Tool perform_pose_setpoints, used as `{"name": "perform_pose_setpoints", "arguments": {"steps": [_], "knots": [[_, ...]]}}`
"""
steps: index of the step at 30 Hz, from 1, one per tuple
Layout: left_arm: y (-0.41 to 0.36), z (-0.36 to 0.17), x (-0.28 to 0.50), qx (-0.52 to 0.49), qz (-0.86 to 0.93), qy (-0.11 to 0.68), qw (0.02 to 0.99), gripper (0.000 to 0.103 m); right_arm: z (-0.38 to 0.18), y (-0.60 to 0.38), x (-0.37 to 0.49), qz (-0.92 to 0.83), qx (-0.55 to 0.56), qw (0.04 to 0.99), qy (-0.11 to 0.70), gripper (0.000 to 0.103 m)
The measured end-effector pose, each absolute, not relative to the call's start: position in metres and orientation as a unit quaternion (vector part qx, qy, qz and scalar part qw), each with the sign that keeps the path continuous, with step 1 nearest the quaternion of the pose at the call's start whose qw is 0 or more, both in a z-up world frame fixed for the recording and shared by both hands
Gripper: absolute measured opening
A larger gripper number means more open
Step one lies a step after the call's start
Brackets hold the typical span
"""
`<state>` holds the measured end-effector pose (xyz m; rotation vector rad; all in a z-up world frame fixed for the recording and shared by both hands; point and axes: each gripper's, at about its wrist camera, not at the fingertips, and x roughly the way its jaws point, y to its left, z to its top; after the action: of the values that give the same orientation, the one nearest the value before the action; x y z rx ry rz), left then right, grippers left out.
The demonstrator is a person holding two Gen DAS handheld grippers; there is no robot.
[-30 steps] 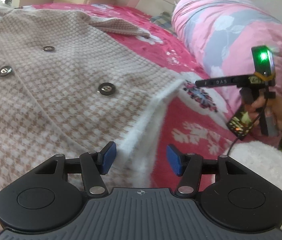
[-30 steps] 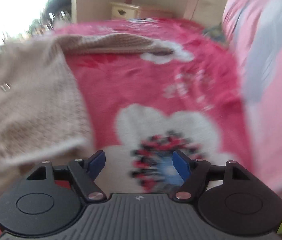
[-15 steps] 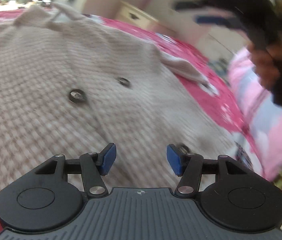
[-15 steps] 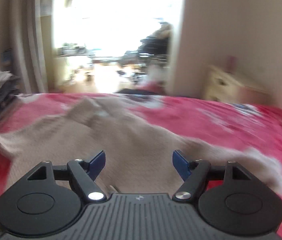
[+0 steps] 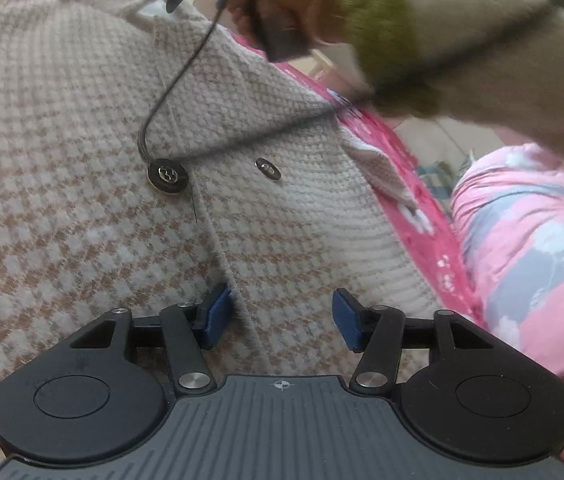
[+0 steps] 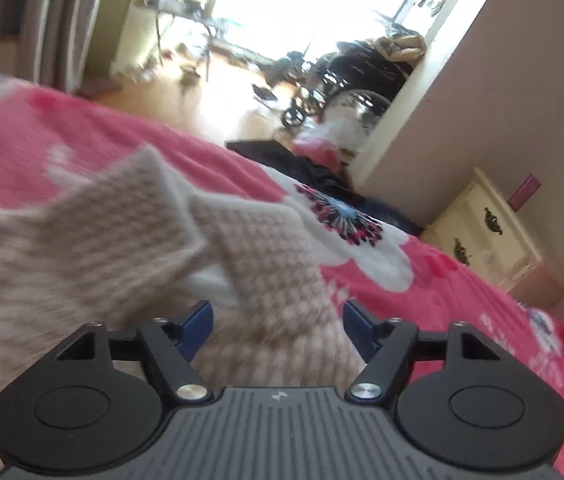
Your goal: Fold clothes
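A beige houndstooth knit jacket (image 5: 82, 184) with metal buttons (image 5: 167, 175) lies spread on the pink floral bed cover (image 5: 426, 216). My left gripper (image 5: 280, 318) is open just above the jacket's front placket, nothing between its blue pads. In the right wrist view the jacket's collar flaps (image 6: 250, 240) lie ahead, and my right gripper (image 6: 278, 328) is open low over them. In the left wrist view a hand (image 5: 278, 8) holds the right gripper's handle above the collar, its cable hanging over the jacket.
A rolled pink and grey quilt (image 5: 534, 248) lies along the bed's right side. A cream nightstand (image 6: 490, 232) stands by the wall beyond the bed. A sleeve with a green cuff (image 5: 386, 28) crosses the top of the left wrist view. A wheelchair (image 6: 346, 88) stands in the bright doorway.
Both grippers swung from the jacket's hem and the bare bed cover toward the collar end. The hand with the right gripper now reaches over the jacket. Both grippers stay open.
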<state>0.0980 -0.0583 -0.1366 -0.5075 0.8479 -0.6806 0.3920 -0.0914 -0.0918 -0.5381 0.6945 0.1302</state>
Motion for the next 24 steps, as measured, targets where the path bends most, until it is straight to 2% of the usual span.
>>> {"name": "perform_pose_setpoints", "arguments": {"steps": [1,5,7,8,9,10,11,18,21,24], "knots": [[-0.058,-0.138,0.098,-0.241,-0.322,0.401,0.823,0.043,-0.097,-0.091,0.401,0.055,-0.265,0.901,0.338,0.066],[-0.058,-0.142,0.097,-0.251,-0.331,0.411,0.812,0.031,-0.112,-0.094,0.419,0.039,-0.279,0.898,0.338,0.058],[-0.058,-0.144,0.097,-0.255,-0.335,0.416,0.806,0.018,-0.11,-0.102,0.418,0.038,-0.264,0.906,0.33,0.036],[-0.058,-0.145,0.097,-0.258,-0.337,0.419,0.803,0.012,-0.106,-0.109,0.416,0.036,-0.248,0.913,0.322,0.032],[-0.058,-0.146,0.097,-0.26,-0.339,0.421,0.8,0.008,-0.099,-0.118,0.413,0.032,-0.224,0.923,0.311,0.024],[-0.058,-0.147,0.097,-0.261,-0.341,0.422,0.798,0.007,-0.091,-0.128,0.41,0.029,-0.198,0.931,0.304,0.016],[-0.06,-0.147,0.095,-0.261,-0.345,0.42,0.798,0.006,-0.083,-0.139,0.406,0.025,-0.17,0.938,0.3,0.014],[-0.06,-0.14,0.087,-0.281,-0.393,0.392,0.783,0.003,-0.031,-0.196,0.383,0.146,0.01,0.949,0.278,0.012],[-0.059,-0.134,0.078,-0.289,-0.423,0.373,0.774,0.003,-0.018,-0.199,0.375,0.218,0.033,0.936,0.276,0.012],[-0.059,-0.139,0.075,-0.285,-0.419,0.384,0.772,0.003,-0.027,-0.178,0.378,0.262,-0.018,0.917,0.299,0.013]]}}
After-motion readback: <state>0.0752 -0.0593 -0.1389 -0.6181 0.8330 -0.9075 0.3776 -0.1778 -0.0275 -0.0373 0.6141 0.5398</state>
